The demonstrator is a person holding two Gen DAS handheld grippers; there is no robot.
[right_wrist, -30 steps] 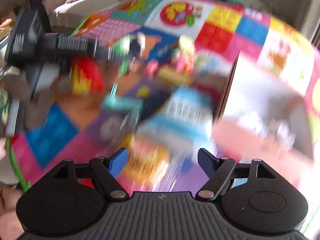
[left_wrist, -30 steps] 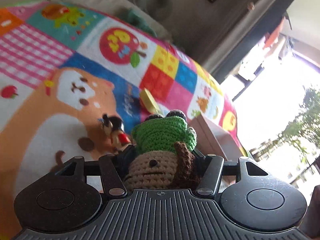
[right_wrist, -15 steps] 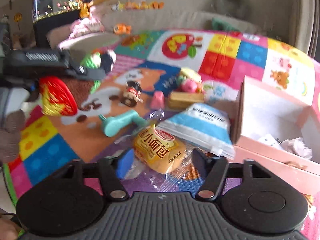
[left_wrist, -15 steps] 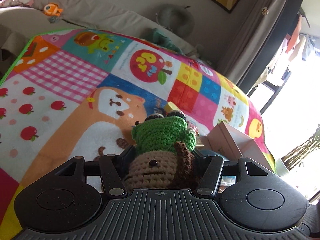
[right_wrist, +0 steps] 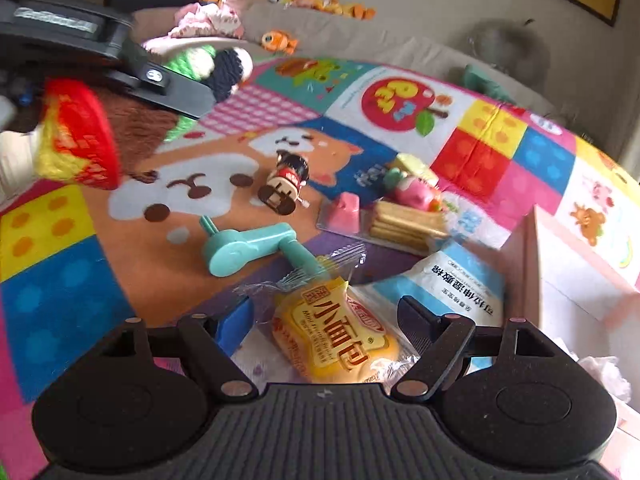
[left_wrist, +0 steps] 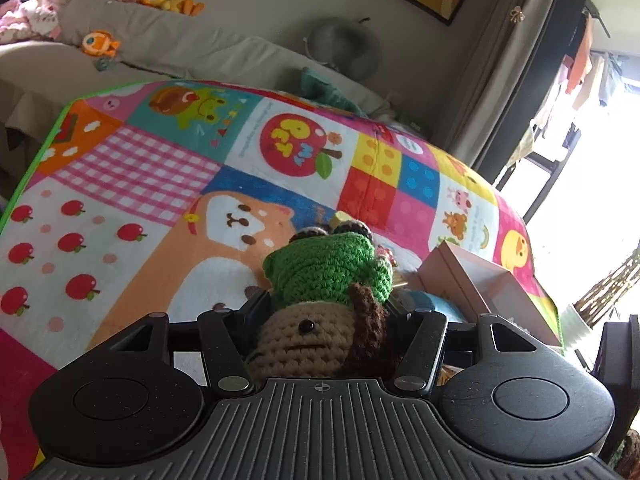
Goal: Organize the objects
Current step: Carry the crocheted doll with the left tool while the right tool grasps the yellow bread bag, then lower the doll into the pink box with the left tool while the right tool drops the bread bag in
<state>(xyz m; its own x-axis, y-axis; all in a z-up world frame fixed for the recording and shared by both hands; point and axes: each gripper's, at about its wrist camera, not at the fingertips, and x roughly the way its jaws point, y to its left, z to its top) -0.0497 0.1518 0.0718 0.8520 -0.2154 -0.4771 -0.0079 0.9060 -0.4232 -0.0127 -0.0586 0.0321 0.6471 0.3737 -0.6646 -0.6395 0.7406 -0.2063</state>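
Observation:
My left gripper [left_wrist: 326, 314] is shut on a crocheted doll [left_wrist: 324, 300] with a brown face and green hat, held above the colourful mat [left_wrist: 140, 200]. The same doll and left gripper [right_wrist: 188, 92] show at the upper left of the right wrist view. My right gripper [right_wrist: 326, 316] is open, with a yellow bread packet [right_wrist: 340, 340] between its fingers on the mat. A pink open box [right_wrist: 576, 280] stands to the right, and it also shows in the left wrist view [left_wrist: 480, 280].
On the mat lie a teal plastic handle [right_wrist: 248, 248], a small wooden figure [right_wrist: 286, 184], a pink block [right_wrist: 346, 210], a wafer pack [right_wrist: 408, 222], a pink toy [right_wrist: 414, 190] and a blue-white pouch [right_wrist: 448, 284]. A sofa [left_wrist: 180, 48] with plush toys stands behind.
The left gripper has lifted and tilted up with the doll, showing more sofa. The right gripper has moved closer over the bread packet, and its view has steadied.

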